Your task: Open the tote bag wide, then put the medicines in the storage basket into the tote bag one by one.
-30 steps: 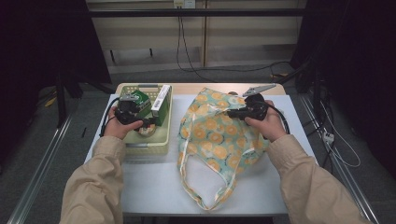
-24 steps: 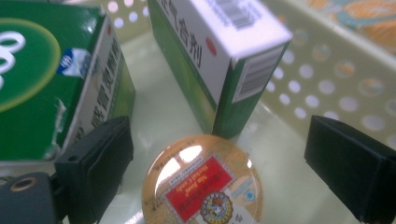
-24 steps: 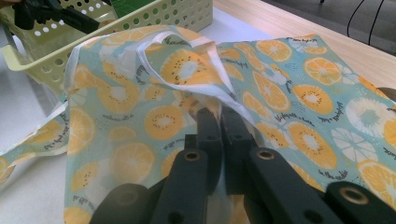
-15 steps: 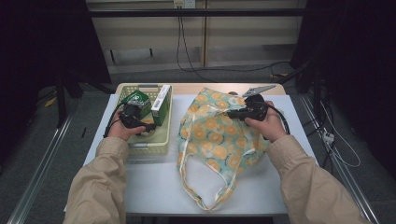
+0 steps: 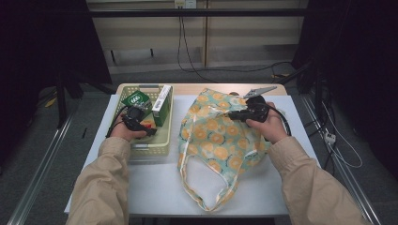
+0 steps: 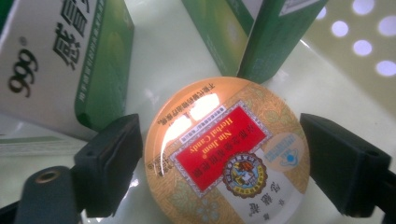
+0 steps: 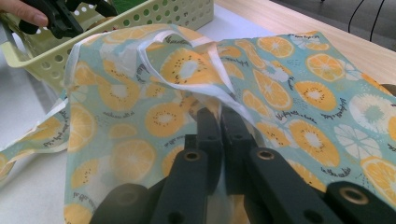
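A round gold candy tin with a red label lies flat on the floor of the pale yellow basket. My left gripper points down over it, and its jaws have just been closing. One pad stands close on each side of the tin, and I see no firm press. In the high view that gripper is inside the basket. My right gripper is shut on the white-trimmed mouth edge of the fruit-print cloth bag, holding it raised.
Two green medicine boxes stand in the basket behind the tin, close to the left jaws. The bag's handles trail toward the table's near edge. The white table has bare room in front of the basket.
My left hand has sunk lower into the basket and toward the tin. The right hand and the bag have stayed put.
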`<state>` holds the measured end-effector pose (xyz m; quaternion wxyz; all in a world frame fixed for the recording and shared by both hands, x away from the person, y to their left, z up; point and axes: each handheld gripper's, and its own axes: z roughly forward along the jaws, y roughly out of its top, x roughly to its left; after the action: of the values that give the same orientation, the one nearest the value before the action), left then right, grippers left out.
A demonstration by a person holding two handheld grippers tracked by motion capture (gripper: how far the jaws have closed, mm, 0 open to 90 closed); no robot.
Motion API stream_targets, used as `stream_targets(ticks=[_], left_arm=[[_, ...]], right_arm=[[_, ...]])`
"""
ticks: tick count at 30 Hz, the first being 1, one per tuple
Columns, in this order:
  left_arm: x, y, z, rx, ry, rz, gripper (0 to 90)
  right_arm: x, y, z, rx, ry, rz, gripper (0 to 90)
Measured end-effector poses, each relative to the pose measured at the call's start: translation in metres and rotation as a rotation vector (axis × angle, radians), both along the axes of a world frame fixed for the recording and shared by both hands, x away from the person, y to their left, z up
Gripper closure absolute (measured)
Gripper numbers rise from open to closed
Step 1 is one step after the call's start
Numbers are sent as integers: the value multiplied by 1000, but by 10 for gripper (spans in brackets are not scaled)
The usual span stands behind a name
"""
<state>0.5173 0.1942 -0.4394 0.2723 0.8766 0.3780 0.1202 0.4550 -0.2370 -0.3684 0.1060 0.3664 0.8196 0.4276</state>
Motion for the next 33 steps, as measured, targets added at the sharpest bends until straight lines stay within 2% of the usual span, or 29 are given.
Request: stream_targets(ticks=[3, 9, 12, 14, 17, 22, 25, 28, 29, 31, 33], left_arm=[[0, 0, -1, -5, 14, -13, 192], [1, 2, 1, 11, 1, 32, 200], [1, 4, 4, -18, -1, 54, 201], [2, 7, 7, -54, 12, 54, 202], [1, 8, 11, -85, -4, 79, 202], [1, 8, 23, -104, -6, 97, 202], [0, 7, 31, -135, -9, 115, 202], [-1, 9, 40, -117, -32, 94, 203], [-2, 8, 43, -130, -29, 112, 203], [-4, 8, 49, -144, -34, 106, 202], [-5, 7, 55, -130, -17, 86, 203]], right_arm=[[0, 0, 0, -1, -1, -2, 885], [-1, -1, -1, 2, -3, -1, 885], [-2, -2, -3, 0, -1, -4, 885], [-3, -4, -4, 0, 2, -9, 885], [-2, -4, -4, 0, 5, -11, 886], [-2, -3, -4, 0, 3, -9, 885], [-2, -2, -6, 0, 7, -4, 886], [-1, -1, -6, 3, 5, -5, 886], [-1, -1, -6, 4, 5, -5, 885], [0, 0, -7, 3, 6, -3, 886], [1, 0, -8, 4, 7, -5, 886]])
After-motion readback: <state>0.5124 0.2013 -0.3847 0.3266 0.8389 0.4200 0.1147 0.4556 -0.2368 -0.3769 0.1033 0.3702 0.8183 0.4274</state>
